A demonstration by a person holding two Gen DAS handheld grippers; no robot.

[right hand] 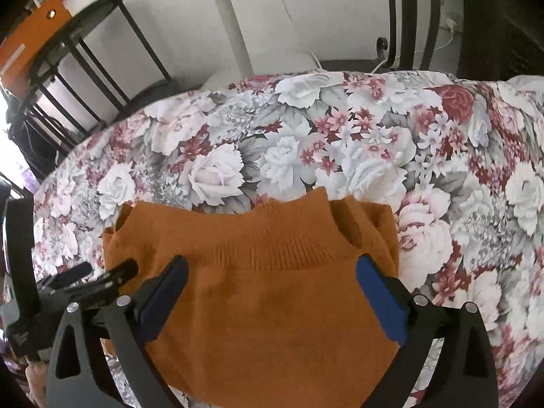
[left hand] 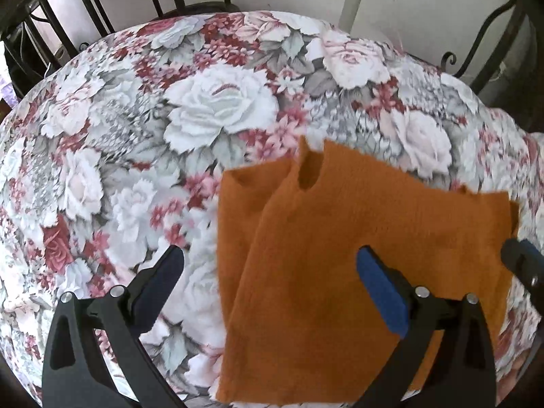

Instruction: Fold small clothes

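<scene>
An orange knitted garment (left hand: 340, 238) lies folded on the floral tablecloth (left hand: 204, 108), with a fold line running down its left part. In the right wrist view its ribbed band (right hand: 272, 248) runs across the garment (right hand: 272, 323). My left gripper (left hand: 272, 275) hovers open over the garment's left edge, one finger above the cloth and the other above the knit. My right gripper (right hand: 272, 285) also stands wide open, above the garment below the ribbed band, with nothing pinched. Each gripper shows at the edge of the other's view: the right gripper (left hand: 520, 261) and the left gripper (right hand: 85, 278).
The round table's far edge (right hand: 306, 74) curves in front of a white wall. Dark metal chair backs (left hand: 102, 6) stand behind it on the left and a chair (right hand: 408, 17) on the right. An orange box (right hand: 30, 34) sits on a black rack at the upper left.
</scene>
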